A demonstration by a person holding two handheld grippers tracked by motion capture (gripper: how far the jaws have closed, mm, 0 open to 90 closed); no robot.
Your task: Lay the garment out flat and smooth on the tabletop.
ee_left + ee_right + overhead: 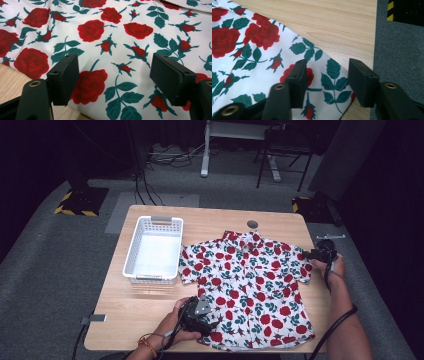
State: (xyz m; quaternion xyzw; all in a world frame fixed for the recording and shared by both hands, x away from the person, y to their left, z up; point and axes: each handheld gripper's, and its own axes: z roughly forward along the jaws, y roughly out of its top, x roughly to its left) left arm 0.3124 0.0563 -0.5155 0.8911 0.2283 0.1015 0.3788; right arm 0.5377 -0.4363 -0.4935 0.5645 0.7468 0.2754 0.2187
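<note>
On a wooden table (150, 305), both grippers, left (207, 317) and right (312, 254), hover open-jawed over a rose-print shirt (250, 285), gripping nothing.

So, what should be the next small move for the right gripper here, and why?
Probably close the right gripper on the sleeve edge of the rose shirt. Its jaws stand apart over the sleeve, near the table edge, with cloth between them but not yet pinched. The left gripper hangs open over the hem at the other side, so both seem set for a fold.
</note>
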